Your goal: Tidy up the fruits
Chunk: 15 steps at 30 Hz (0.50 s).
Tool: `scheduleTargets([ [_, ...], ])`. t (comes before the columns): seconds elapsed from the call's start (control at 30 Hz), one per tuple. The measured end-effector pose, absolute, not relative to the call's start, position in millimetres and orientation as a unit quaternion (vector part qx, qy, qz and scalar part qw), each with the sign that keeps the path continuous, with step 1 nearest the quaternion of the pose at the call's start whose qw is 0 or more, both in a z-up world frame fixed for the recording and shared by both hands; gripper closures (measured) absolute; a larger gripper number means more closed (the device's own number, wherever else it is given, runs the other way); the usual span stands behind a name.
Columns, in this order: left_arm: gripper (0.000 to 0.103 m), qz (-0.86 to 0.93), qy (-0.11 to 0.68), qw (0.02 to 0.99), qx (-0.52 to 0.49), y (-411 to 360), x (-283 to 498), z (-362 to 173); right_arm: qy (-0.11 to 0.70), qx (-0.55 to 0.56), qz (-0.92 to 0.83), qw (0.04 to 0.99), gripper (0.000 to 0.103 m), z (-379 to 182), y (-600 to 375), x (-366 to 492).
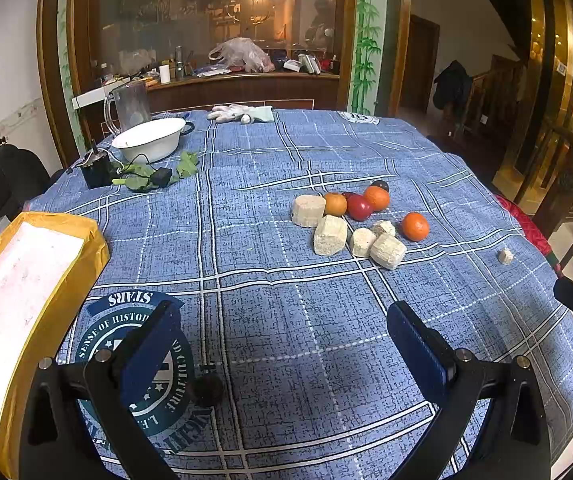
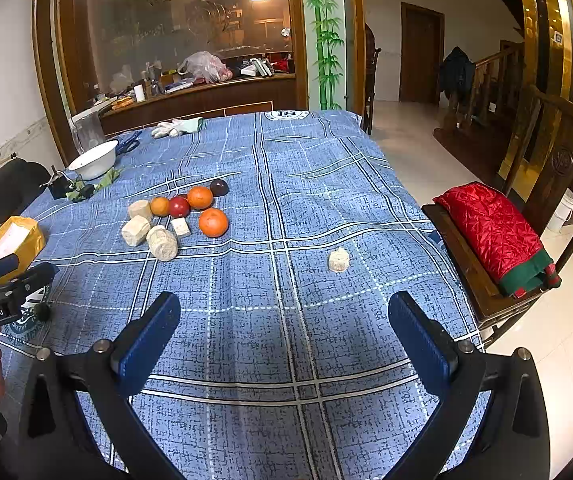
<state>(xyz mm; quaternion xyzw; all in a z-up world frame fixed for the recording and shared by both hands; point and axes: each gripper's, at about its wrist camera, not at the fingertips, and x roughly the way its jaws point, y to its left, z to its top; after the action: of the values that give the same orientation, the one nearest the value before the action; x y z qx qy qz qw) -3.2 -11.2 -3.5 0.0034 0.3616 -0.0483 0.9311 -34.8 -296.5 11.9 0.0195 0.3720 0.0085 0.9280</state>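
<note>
A cluster of fruit lies mid-table: three oranges (image 1: 415, 226) (image 2: 213, 222), a red apple (image 1: 359, 207) (image 2: 179, 207) and a dark plum (image 2: 219, 187) (image 1: 380, 185). Several beige fibrous blocks (image 1: 329, 235) (image 2: 161, 243) sit just in front of them. One small beige block (image 2: 339, 260) (image 1: 505, 256) lies alone to the right. My left gripper (image 1: 282, 328) is open above bare cloth, well short of the cluster. My right gripper (image 2: 284, 320) is open too, nothing between its fingers, with the lone block ahead of it.
Blue plaid cloth (image 1: 270, 152) covers the table. A yellow-wrapped foam box (image 1: 22, 292) sits at the near left. A white basin (image 1: 150, 138), green leaves (image 1: 182, 166), black devices and a glove (image 1: 242, 114) lie at the far side. A chair with a red jacket (image 2: 494, 232) stands right.
</note>
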Motion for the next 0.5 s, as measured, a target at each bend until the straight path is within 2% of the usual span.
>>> scheduleTargets([
  [0.5,0.0,-0.049,0.368,0.929,0.005,-12.2,0.4,-8.7,0.38,0.017,0.009,0.925,0.0,5.8,-296.8,-28.5],
])
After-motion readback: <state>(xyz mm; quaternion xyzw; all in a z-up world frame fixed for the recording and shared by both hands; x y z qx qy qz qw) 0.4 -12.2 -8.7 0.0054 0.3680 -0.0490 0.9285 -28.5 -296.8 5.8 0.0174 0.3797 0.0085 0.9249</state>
